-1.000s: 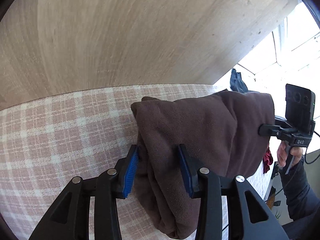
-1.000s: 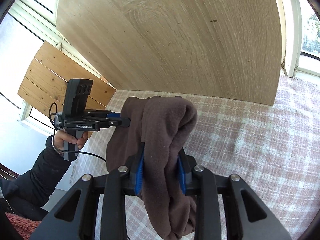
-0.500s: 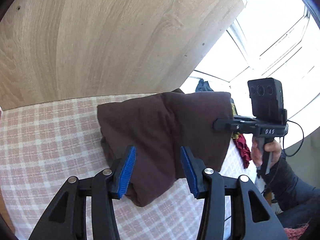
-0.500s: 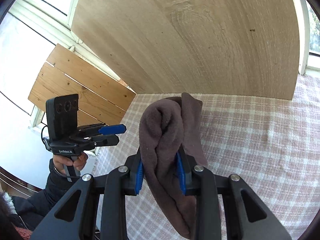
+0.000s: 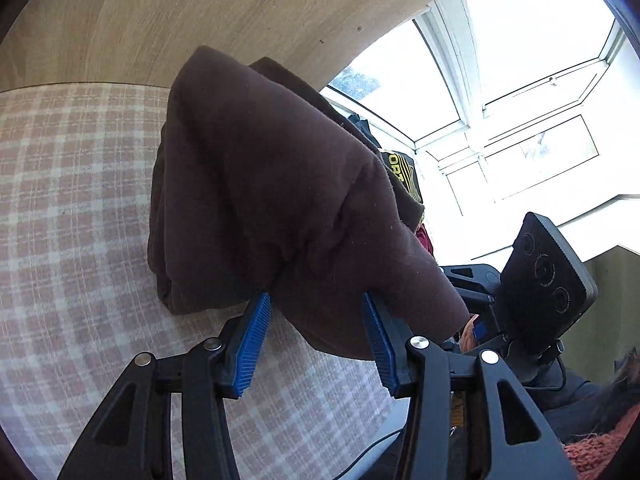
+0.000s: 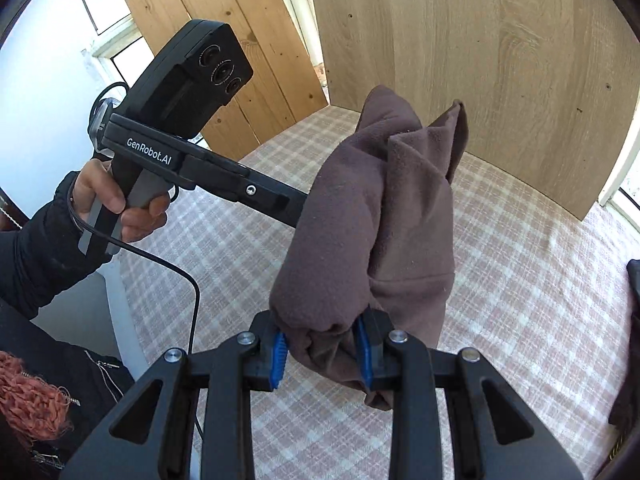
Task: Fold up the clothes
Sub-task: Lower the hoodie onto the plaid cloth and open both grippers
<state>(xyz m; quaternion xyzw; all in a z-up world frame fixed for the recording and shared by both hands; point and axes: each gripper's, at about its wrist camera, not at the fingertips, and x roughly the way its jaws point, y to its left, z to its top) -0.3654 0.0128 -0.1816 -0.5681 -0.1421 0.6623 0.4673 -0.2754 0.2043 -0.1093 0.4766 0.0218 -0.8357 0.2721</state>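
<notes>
Right wrist: left gripper (image 6: 304, 204) reads "GenRobot.AI".

garment: brown fleece garment (image 5: 272, 184), folded into a thick, soft bundle of several layers
colour and surface: dark brown in the left wrist view, lighter taupe-brown in the right wrist view (image 6: 372, 232); fuzzy nap, a stitched seam near its lower part
state: bunched and rounded, folds rolled over one another, two pointed corners sticking up at the far end
pose: lifted at its near ends, sagging between them, the far part draping down toward the checked cloth
place relative to the tongs: one near end lies between the left tongs' blue pads, the other is pinched between the right tongs' blue pads; the bulk extends away ahead of both
</notes>
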